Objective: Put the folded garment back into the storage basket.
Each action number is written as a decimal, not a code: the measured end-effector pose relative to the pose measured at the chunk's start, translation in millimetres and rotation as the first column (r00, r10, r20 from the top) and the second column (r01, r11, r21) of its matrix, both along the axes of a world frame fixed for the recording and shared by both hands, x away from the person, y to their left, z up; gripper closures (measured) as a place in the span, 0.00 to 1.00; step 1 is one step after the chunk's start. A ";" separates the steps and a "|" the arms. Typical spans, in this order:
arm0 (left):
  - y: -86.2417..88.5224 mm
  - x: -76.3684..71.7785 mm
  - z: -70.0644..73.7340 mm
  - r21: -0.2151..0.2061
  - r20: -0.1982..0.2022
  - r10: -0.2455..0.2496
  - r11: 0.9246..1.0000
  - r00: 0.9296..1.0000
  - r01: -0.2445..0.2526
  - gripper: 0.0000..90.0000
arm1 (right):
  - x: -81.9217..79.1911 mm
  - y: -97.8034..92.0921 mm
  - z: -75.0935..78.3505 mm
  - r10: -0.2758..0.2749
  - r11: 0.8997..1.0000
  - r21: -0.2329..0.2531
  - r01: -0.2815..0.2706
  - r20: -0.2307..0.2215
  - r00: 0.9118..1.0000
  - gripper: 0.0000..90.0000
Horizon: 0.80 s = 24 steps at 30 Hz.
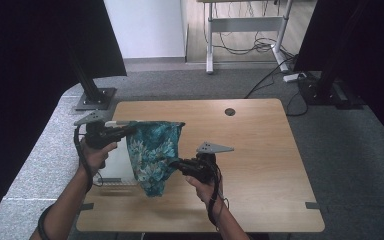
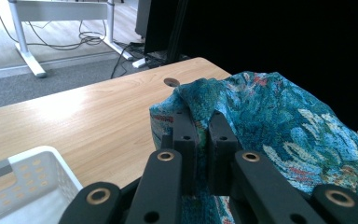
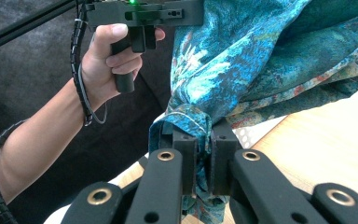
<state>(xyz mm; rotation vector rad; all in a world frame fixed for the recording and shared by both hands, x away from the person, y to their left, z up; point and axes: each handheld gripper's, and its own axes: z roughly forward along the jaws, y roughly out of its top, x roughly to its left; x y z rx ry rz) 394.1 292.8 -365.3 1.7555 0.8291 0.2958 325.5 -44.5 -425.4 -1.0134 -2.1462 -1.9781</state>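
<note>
- left claw (image 1: 130,129), raised above the near-left part of the worktop (image 1: 250,145): jaws pressed together on an upper edge of the teal patterned cloth (image 1: 152,155), a fold of which is seen pinched between them in the left gripper view (image 2: 200,140).
- right claw (image 1: 176,163), lower than the left claw and to its right: jaws likewise pinching a bunched edge of the cloth, shown close up in the right gripper view (image 3: 198,140).
- teal patterned cloth: hangs in the air between the two claws, draped downward from the left claw; whether its lowest corner touches the worktop cannot be told.
- white basket (image 1: 117,167): stands on the worktop just below the left claw and mostly behind the hanging cloth; its perforated wall shows in the left gripper view (image 2: 32,186).
- step in hand (judged): the cloth is held up by two points, probably being spread or arranged for folding or for placing in the basket.
- next move (judged): calls for keeping both pinches firm while the claws move apart or lower together, so the fabric does not slip or bunch.
</note>
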 end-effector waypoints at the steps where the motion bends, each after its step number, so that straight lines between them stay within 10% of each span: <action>1: 0.5 -0.1 0.2 0.000 -0.001 0.000 1.000 1.000 0.000 0.93 | 0.2 0.5 0.1 0.001 1.000 0.001 -0.001 -0.001 1.000 0.94; 24: 20.8 1.6 -4.1 -0.008 -0.018 0.001 1.000 1.000 -0.001 0.93 | 6.2 19.8 0.7 0.023 1.000 0.003 -0.023 -0.007 1.000 0.94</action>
